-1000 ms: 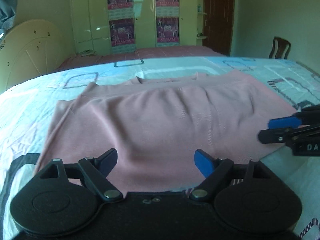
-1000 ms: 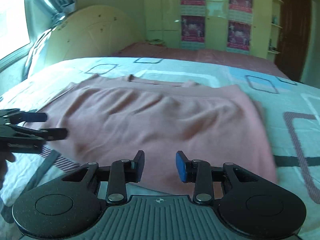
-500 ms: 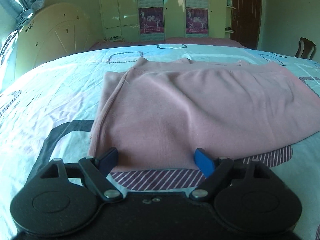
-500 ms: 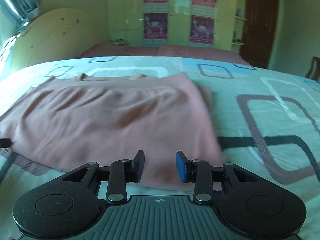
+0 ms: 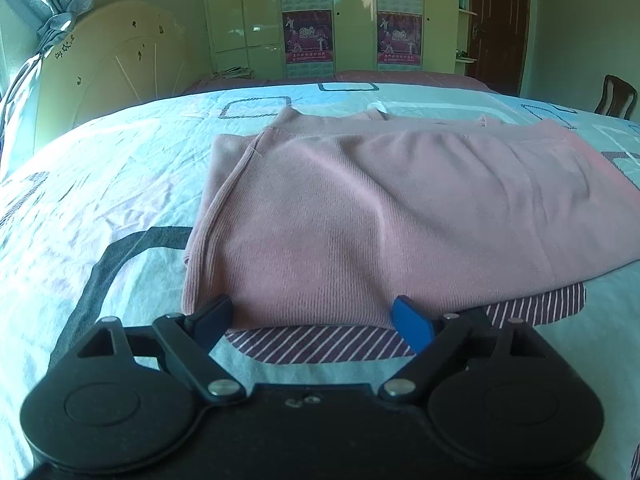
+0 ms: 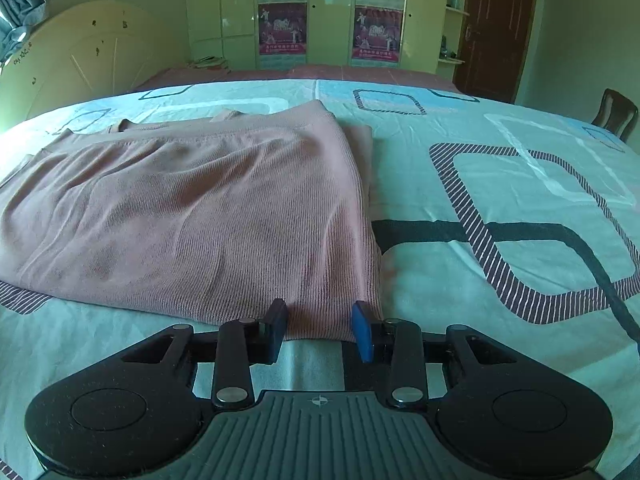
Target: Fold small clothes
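A pink knit garment (image 5: pixel 380 208) lies folded flat on the bed, its far layer showing past the top fold. My left gripper (image 5: pixel 312 316) sits at the garment's near left corner, jaws wide and still opening; the hem lies just ahead of them with nothing pinched. In the right wrist view the same garment (image 6: pixel 192 216) fills the left half. My right gripper (image 6: pixel 320 330) hovers at its near right corner, fingers partly apart, the hem edge just in front of the gap and no cloth gripped.
The bedsheet (image 6: pixel 500 208) is pale blue with dark and striped square outlines. A cream headboard (image 5: pixel 120 76) stands at the left, wardrobes with posters (image 5: pixel 308 36) behind, a dark door (image 6: pixel 496 28) and a wooden chair (image 6: pixel 614 114) at the right.
Both grippers swung apart: the left one from the middle of the near hem to the left corner, the right one to the right corner. Each has dropped out of the other's view.
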